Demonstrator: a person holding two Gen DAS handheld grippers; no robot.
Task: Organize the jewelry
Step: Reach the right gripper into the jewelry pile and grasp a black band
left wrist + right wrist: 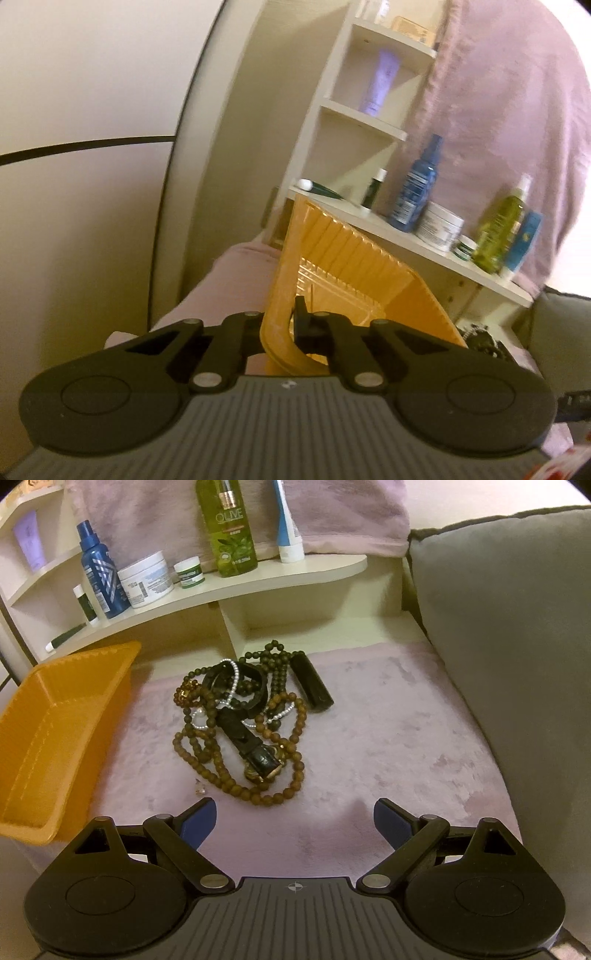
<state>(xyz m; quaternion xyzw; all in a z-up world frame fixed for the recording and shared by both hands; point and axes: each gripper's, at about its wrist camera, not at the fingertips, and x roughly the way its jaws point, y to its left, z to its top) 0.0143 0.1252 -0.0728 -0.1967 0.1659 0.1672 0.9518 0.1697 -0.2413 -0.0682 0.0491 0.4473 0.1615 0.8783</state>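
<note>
My left gripper (282, 325) is shut on the rim of an orange plastic tray (343, 266) and holds it tilted, lifted off the surface. The same tray (55, 731) shows at the left of the right wrist view, empty. A tangled pile of jewelry (240, 720) lies on the pink cloth: brown bead necklaces (221, 771), dark bead strands, a white pearl string (232, 675), a black watch with strap (258, 757) and a black cylinder (312, 686). My right gripper (295, 823) is open, just in front of the pile. A bit of the pile shows in the left wrist view (480, 338).
A cream shelf (258, 579) behind the pile carries a blue spray bottle (99, 572), a white jar (146, 579), a small green jar (189, 572), an olive bottle (231, 528) and a tube (288, 528). A grey cushion (509, 627) bounds the right side. A small crumb (199, 788) lies near the beads.
</note>
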